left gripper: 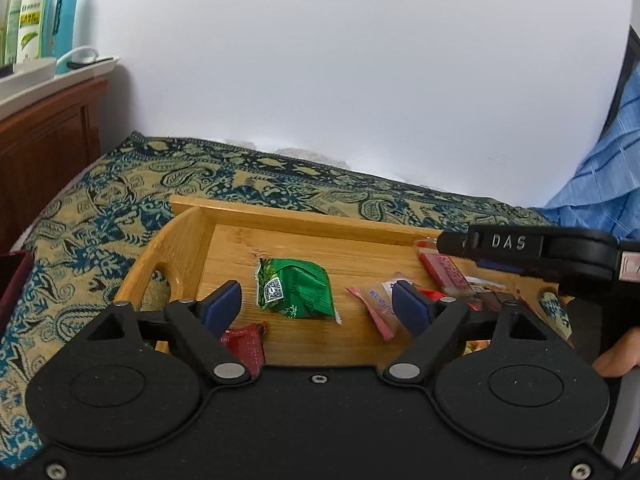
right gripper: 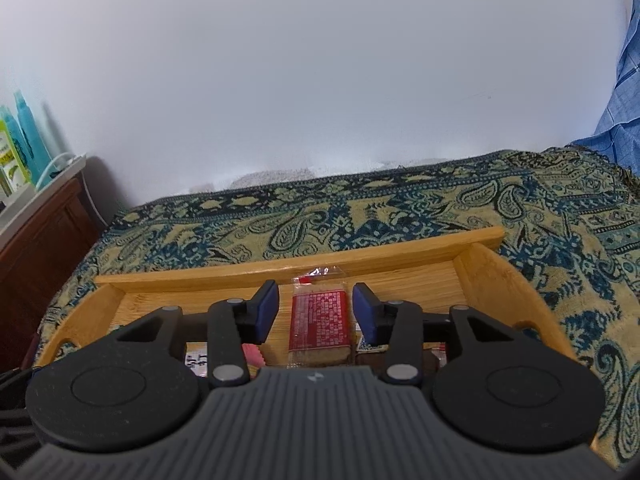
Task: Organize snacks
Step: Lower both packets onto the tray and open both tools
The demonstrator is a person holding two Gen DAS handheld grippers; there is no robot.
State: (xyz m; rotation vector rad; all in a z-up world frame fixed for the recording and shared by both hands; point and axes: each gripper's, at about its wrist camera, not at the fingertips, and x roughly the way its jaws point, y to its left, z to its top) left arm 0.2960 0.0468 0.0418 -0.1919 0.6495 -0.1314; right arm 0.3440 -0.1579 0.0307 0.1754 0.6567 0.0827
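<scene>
A bamboo tray [left gripper: 304, 218] holds several wrapped snacks. My left gripper [left gripper: 316, 306] is open above the tray's near part. A green snack packet [left gripper: 294, 288] lies between its fingers, untouched. A dark red packet [left gripper: 246, 346] sits by the left finger and a pink packet [left gripper: 374, 308] by the right finger. My right gripper [right gripper: 316, 310] is open over the tray [right gripper: 304, 266]. A red-labelled cake bar in clear wrap [right gripper: 318, 320] lies between its fingers; contact cannot be told. The right gripper also shows in the left wrist view [left gripper: 444, 242] over the same red bar [left gripper: 446, 272].
The tray rests on a blue and tan paisley cloth [left gripper: 100, 216]. A wooden cabinet [left gripper: 44, 140] with bottles [left gripper: 66, 4] stands at the left. A white wall is behind. Blue fabric [left gripper: 604, 168] hangs at the right. More small packets [right gripper: 254, 350] lie under the right gripper.
</scene>
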